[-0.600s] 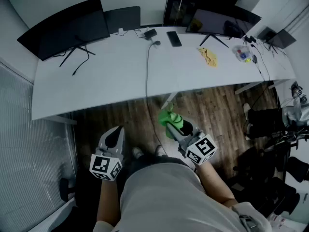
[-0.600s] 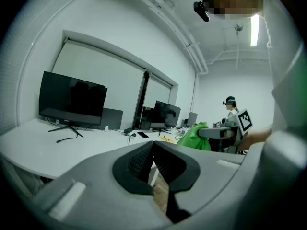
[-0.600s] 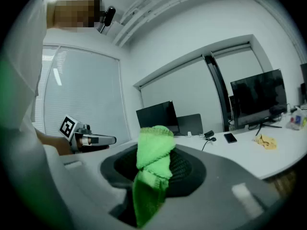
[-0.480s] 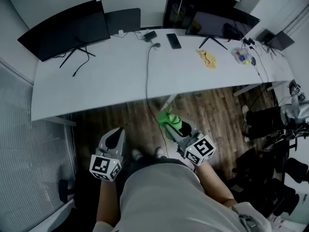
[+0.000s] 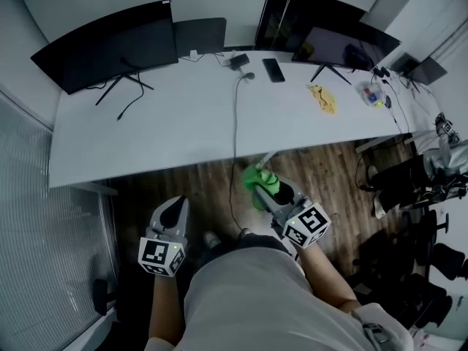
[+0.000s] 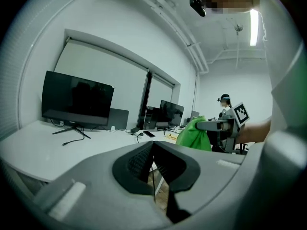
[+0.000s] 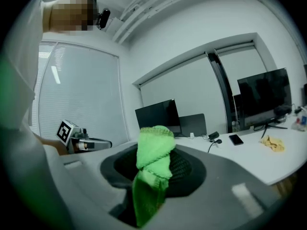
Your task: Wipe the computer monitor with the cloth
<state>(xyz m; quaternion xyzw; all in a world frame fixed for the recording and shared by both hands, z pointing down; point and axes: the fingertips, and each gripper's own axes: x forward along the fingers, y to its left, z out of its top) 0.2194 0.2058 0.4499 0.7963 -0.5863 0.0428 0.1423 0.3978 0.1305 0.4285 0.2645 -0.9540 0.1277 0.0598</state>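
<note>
The computer monitor (image 5: 110, 46) stands dark at the far left of the white desk (image 5: 168, 134). It is well ahead of both grippers, and neither touches it. The cloth (image 7: 153, 159), bright green, is clamped in the right gripper (image 5: 261, 187). The right gripper view shows the jaws closed on it, with a bunched fold rising above the pads and a tail hanging below. This gripper is held over the wood floor (image 5: 322, 174), short of the desk's near edge, pointing forward and slightly left. The left gripper (image 5: 174, 206) is level with it, to its left, also short of the desk. Its own view shows the jaws brought together with nothing between them. Ahead and right of the right gripper, a yellow rag (image 5: 323, 97) and a dark phone (image 5: 273, 69) lie on the desk, with a second monitor (image 5: 333, 39) behind them. A grey cable (image 5: 235, 123) crosses the desk and drops over its near edge just ahead of the right gripper.
</note>
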